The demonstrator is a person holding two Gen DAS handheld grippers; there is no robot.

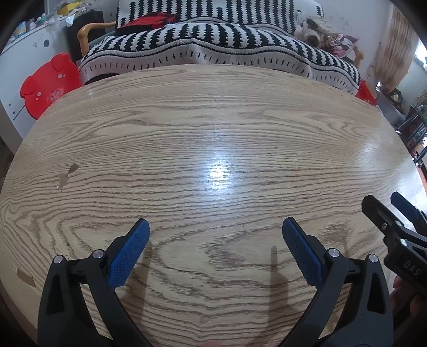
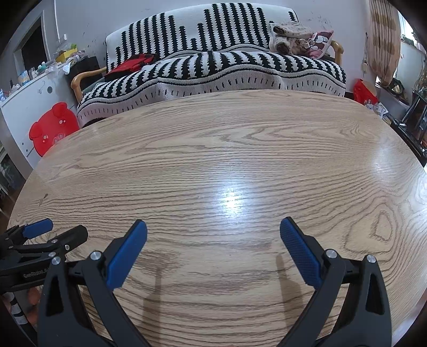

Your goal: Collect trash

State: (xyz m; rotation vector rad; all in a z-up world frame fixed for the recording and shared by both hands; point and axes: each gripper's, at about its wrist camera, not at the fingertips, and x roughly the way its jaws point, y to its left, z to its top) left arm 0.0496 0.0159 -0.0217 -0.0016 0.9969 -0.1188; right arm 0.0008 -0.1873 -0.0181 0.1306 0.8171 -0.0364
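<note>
Left wrist view is showing the left gripper (image 1: 215,227) hanging low over a wooden table (image 1: 213,133), with its two blue pads (image 1: 128,253) spread wide apart and holding nothing. Bare wood is lying between the fingers and ahead of them. Off to this gripper's right side, the right gripper (image 1: 384,205) is poking into the picture — only part of it is showing there.

Right wrist view is showing that gripper (image 2: 213,227) from its own camera, also hanging over the table (image 2: 240,149) with its blue pads (image 2: 301,253) spread wide and nothing between them. The left gripper (image 2: 64,229) is sitting just to its left, near the table's edge.

No trash is showing on the table in either view, so I cannot tell where it is.

Past the far edge of the table, ahead of both grippers, a black-and-white striped sofa (image 1: 218,45) is standing with a red cloth (image 1: 149,21) lying on it. A red pig-shaped stool (image 1: 45,85) is standing ahead and to the left — beside a white cabinet (image 2: 24,106).
</note>
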